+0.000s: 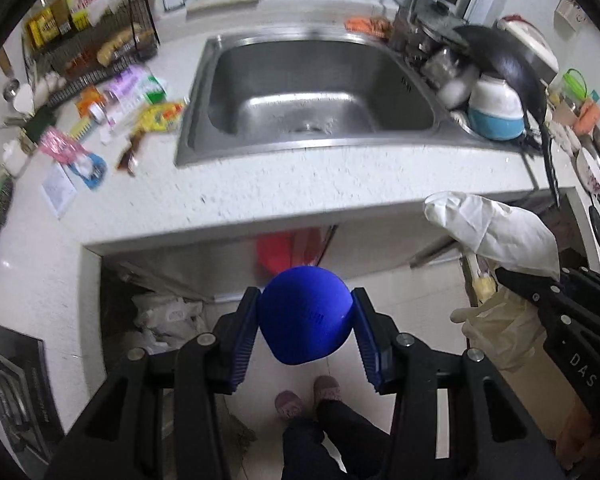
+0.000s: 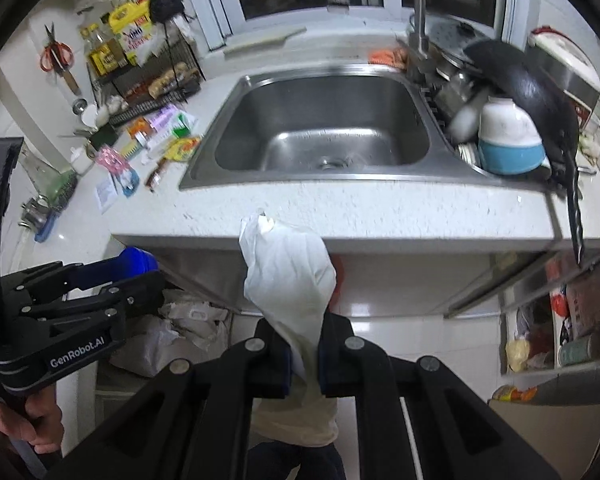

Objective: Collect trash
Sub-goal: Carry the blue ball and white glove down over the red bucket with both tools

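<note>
At the bottom centre of the left wrist view, the left gripper (image 1: 306,326) clamps a rounded blue plastic cap (image 1: 305,320) between its ribbed blue pads, held out past the edge of the speckled white countertop (image 1: 300,188). In the lower middle of the right wrist view, the right gripper (image 2: 303,354) is pinched nearly closed on a crumpled white plastic bag (image 2: 288,268), which stands up from the jaws in front of the counter edge. The stainless steel sink (image 2: 320,132) fills the upper centre, and colourful wrappers (image 1: 112,120) lie scattered on the counter at the left.
</note>
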